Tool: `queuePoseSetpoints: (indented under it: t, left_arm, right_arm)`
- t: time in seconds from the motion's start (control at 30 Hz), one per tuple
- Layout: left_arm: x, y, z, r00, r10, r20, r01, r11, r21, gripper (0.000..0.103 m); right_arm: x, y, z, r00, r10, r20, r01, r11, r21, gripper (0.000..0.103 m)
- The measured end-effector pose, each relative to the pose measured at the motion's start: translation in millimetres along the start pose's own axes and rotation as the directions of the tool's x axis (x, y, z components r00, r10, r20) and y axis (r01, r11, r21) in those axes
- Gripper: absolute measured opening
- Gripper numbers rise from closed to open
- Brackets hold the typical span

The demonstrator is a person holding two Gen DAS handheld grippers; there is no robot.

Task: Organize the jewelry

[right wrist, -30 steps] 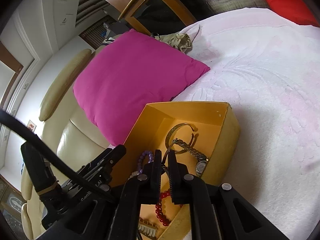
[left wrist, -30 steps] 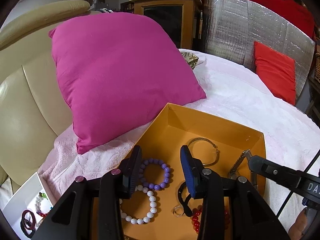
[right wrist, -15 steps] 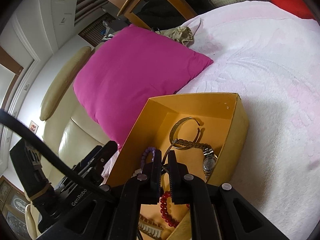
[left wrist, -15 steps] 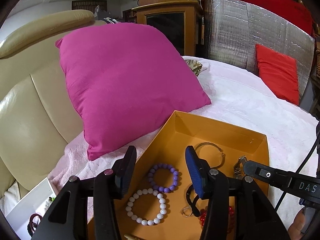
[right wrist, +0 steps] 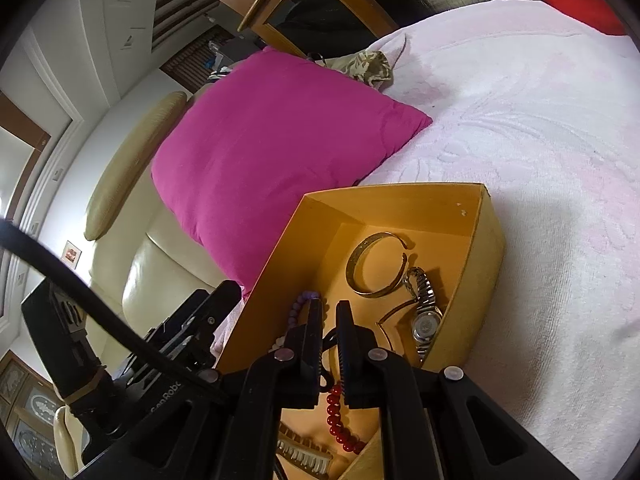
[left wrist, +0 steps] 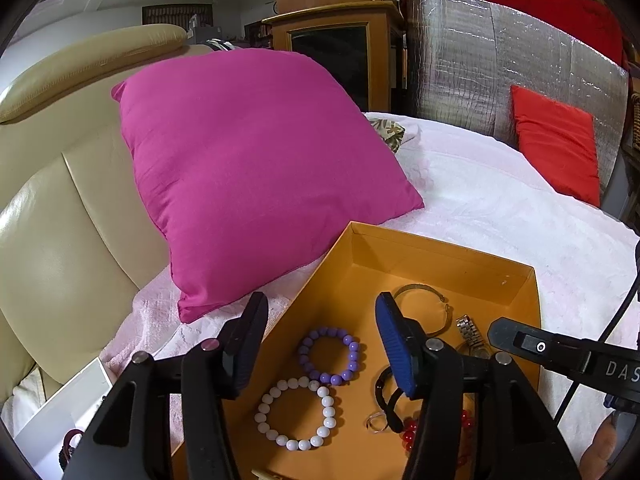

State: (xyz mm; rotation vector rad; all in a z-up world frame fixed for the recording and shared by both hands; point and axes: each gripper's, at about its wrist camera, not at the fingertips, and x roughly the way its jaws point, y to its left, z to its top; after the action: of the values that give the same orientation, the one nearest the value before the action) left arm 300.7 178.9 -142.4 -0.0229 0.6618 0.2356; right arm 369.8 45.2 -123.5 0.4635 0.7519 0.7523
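White bedding bears the orange box. My left gripper, opening, empty, should straddle one purple bracelet bead squarely. My right gripper sits nearly closed, empty.

Orange box open on bed; purple bracelet, white bracelet, gold bangle, watch inside.

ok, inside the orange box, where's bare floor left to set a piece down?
The orange box is bare along its far wall, behind the gold bangle, and in the far left corner beyond the purple bracelet. The near half is crowded: white bracelet, black band, ring, red beads. The watch fills the right side.
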Motion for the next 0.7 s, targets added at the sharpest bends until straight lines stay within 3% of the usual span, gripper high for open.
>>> queuePoseSetpoints:
  t: [0.17,0.33,0.57,0.63,0.7]
  left_arm:
    - [-1,-1,0,1.0,0.008,0.003,-0.008,1.0,0.01,0.059]
    - [-5,-3,0,0.999,0.029,0.017,-0.03,0.999,0.02,0.07]
    - [-8,-5,-2,0.998,0.064,0.014,-0.065,0.997,0.04,0.073]
    - [-11,-6,-3,0.997,0.07,0.012,-0.071,0.996,0.046,0.074]
    - [-15,-7,-5,0.997,0.071,0.009,-0.071,0.996,0.054,0.08]
  right_arm:
    - [-2,1,0,1.0,0.0,0.005,0.0,1.0,-0.005,0.01]
    - [-5,1,-1,1.0,-0.009,0.005,0.009,1.0,-0.009,0.01]
    - [-10,3,-3,0.999,-0.035,0.008,0.036,0.999,-0.028,0.01]
    - [-13,5,-4,0.999,-0.044,0.017,0.045,0.998,-0.039,0.024]
    - [-20,8,-6,0.998,-0.057,0.039,0.06,0.997,-0.054,0.055]
